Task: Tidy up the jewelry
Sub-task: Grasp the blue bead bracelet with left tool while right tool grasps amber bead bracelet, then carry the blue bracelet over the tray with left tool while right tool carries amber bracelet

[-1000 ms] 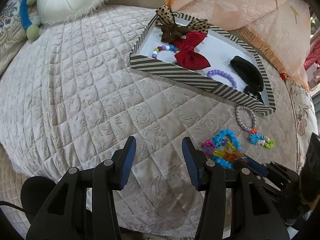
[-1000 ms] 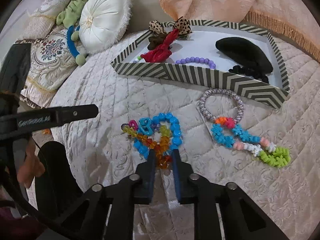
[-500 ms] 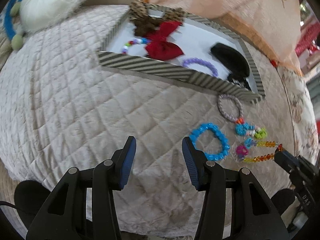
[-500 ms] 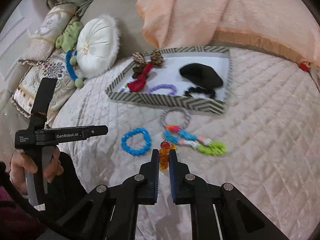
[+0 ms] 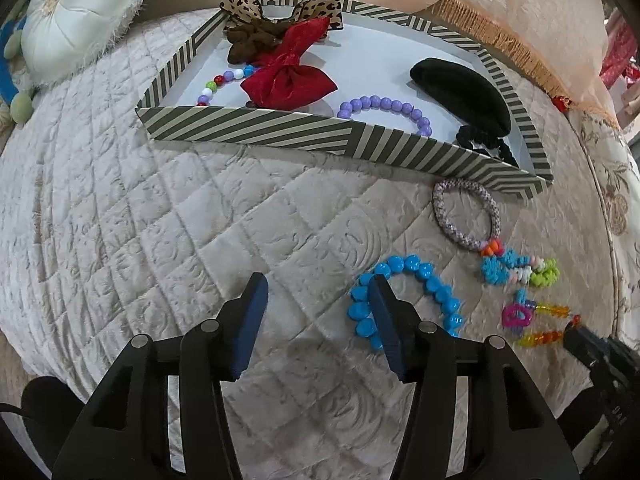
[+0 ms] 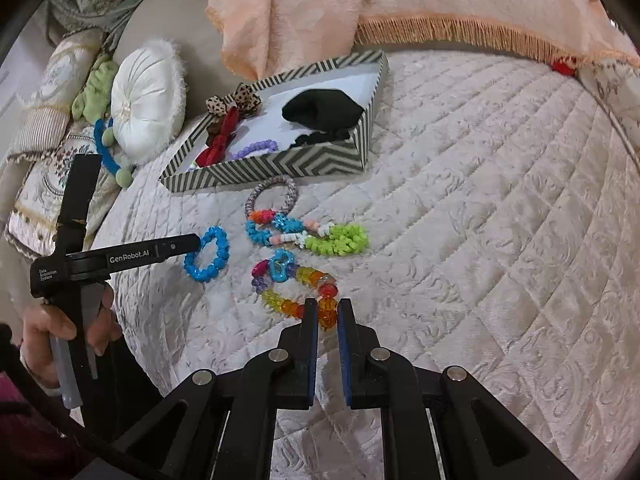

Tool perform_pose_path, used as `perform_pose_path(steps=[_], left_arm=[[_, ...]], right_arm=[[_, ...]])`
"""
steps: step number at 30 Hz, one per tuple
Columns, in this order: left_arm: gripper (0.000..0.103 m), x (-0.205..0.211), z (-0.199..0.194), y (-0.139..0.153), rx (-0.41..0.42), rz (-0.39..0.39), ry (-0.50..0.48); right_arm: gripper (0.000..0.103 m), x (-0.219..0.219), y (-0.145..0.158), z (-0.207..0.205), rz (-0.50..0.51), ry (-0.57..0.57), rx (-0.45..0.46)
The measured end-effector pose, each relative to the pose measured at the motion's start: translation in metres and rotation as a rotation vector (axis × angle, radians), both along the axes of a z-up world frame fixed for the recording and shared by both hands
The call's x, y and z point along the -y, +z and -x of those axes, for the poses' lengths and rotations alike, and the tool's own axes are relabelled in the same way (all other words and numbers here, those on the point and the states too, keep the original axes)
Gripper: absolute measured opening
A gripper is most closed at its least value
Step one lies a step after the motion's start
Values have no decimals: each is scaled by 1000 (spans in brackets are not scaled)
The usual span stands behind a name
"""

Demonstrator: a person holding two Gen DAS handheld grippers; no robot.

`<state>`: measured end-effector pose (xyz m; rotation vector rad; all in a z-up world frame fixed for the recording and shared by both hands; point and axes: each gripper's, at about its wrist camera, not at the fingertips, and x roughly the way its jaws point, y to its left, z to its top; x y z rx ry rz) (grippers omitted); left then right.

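The left gripper point(image 6: 192, 244), held in a hand point(image 6: 68, 328), reads "GenRobot.AI" and "Data Acquisition System". Its jaws are opening, nothing between them; one finger point(image 5: 384, 320) overlaps the blue bracelet point(image 5: 404, 304) on the quilt point(image 5: 160, 240), a cream diamond-stitched bedcover. Behind sit a round satin cushion point(image 6: 144, 100), a striped cardboard tray point(image 5: 256, 132) of bows and beads, and a fringed peach blanket point(image 6: 400, 0). The right gripper point(image 6: 328, 312) is clamped on a glassy amber bracelet point(image 6: 296, 284).
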<state>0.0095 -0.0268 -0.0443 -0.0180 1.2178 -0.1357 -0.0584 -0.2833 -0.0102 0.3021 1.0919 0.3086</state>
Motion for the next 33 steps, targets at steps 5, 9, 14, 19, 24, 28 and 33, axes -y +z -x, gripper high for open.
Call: perform_pose_path(steps=[5,9,14,19,24,28,33], left_arm=[[52,1,0,-1,-2,-10,-18],[53,0,-3,-3,-5,-3,-6],[51,8,-8,-6,21,-23,-23],[9,-3,-10,-2,25,37,-25],[7,-17,-7,12,29,91,-10],[7,-19,-1,36,74,101,-39],[7,-22,5,57,114,112,-40]], right_arm=[[11,4,-10,-1,-20,-34,-15],[20,6,-9,-8,-2,-58,-8],[20,0,-14,-15,36,-42,22],[12,-2,-1,-10,45,-23,69],[10,-4,29,-3,12,2,124],[10,-12,54,-1,22,34,172],[11,-16,49,-7,79,33,132]])
